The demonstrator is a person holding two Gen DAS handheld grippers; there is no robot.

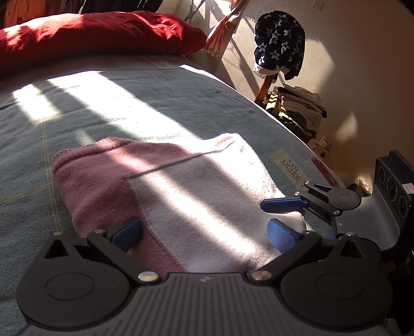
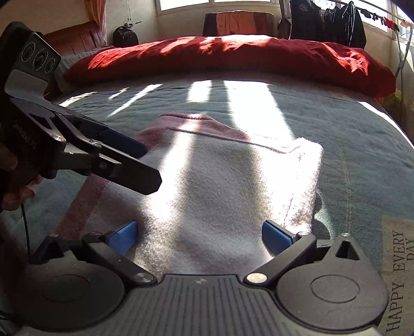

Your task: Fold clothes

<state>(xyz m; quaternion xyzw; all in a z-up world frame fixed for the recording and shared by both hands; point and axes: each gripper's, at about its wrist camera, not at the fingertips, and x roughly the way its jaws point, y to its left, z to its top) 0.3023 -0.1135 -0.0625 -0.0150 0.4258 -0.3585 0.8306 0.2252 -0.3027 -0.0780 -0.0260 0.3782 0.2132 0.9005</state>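
A folded knit garment [image 1: 181, 191], pink on one side and white on the other, lies flat on the grey-green bed cover [image 1: 129, 103]. It also shows in the right wrist view [image 2: 222, 181]. My left gripper [image 1: 204, 232] is open, its blue pads [image 1: 126, 231] wide apart over the garment's near edge, holding nothing. My right gripper [image 2: 199, 237] is open too, over the white part's near edge. The right gripper also shows in the left wrist view [image 1: 282, 214], at the garment's right corner. The left gripper shows in the right wrist view [image 2: 147, 165], above the garment's left side.
A red duvet [image 2: 233, 59] lies along the far side of the bed. A star-patterned cloth [image 1: 279, 46] hangs by the wall above a stack of folded clothes [image 1: 300, 108]. A printed label [image 2: 398, 271] is on the cover at right. Dark clothes [image 2: 326, 20] hang by the window.
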